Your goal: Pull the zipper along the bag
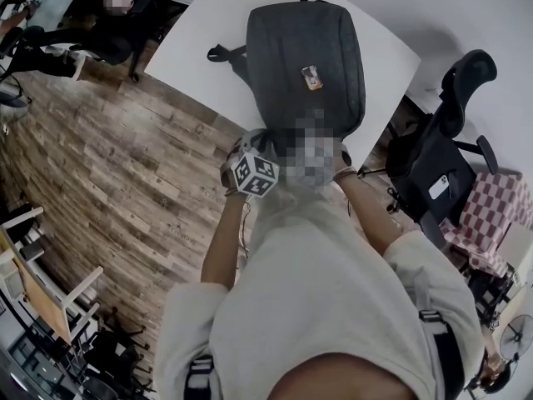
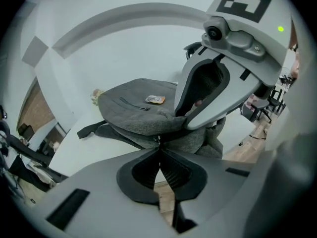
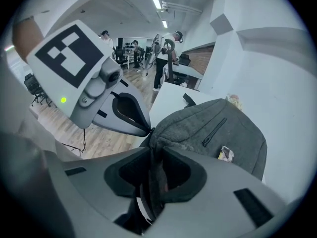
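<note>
Left gripper clamped on zipper pull, right gripper pinching bag — lying lengthwise away

Left gripper and right gripper: light grey moulded shells with dark ribbed pads, each carrying a marker cube of black-and-white squares and a small green lamp. The person wears a pale short-sleeved top crossed by dark straps.

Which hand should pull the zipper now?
Left, probably. The jaws of the left gripper are closed on the zipper at the near edge of the bag, ready to pull. The right gripper pinches a fold of the bag beside it, so it seems better placed to hold the bag steady.
</note>
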Tool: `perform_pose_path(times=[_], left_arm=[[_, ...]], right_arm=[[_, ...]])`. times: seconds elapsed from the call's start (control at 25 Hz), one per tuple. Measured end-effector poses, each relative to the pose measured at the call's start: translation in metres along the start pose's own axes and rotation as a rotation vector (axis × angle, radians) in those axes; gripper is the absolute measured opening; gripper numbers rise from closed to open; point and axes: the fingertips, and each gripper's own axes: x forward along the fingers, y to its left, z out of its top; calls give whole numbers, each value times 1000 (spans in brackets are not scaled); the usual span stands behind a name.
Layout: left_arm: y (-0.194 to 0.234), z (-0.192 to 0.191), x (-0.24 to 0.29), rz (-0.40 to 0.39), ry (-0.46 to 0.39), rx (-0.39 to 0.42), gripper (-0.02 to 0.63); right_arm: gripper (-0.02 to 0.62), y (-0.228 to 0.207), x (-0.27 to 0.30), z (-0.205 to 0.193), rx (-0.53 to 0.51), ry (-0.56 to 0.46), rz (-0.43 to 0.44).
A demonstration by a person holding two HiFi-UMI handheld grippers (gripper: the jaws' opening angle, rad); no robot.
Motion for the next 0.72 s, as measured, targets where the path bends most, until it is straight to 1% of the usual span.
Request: perform_pose_path(times=[0.04,0.12,0.16,0.36,0.48,0.6,0.72], left_arm=[[1,1,0,0,-3,2,28],[2,0,0,0,-5,3,28],[3,-1,0,2,-4,3,28],[6,-2,0,1,-1,1,28],[6,-2,-1,-2,2,12,28],[4,-2,-1,0,5,14,28],[3,-2,-2,4,8,22,28]], right_arm=[[102,0,-3,-1,-8,-9,-1],[174,-1,-11,-6,-16,-16,1],[183,-2,-16,-11,-16,-14,1],[186,-11,-38,-56,-33,51,-26],[184,-15,-43,-83,-90,113,-46],[189,-15,-42,-93,-147,135,-35],[150,-10,-36,-92,-180,145,-14]])
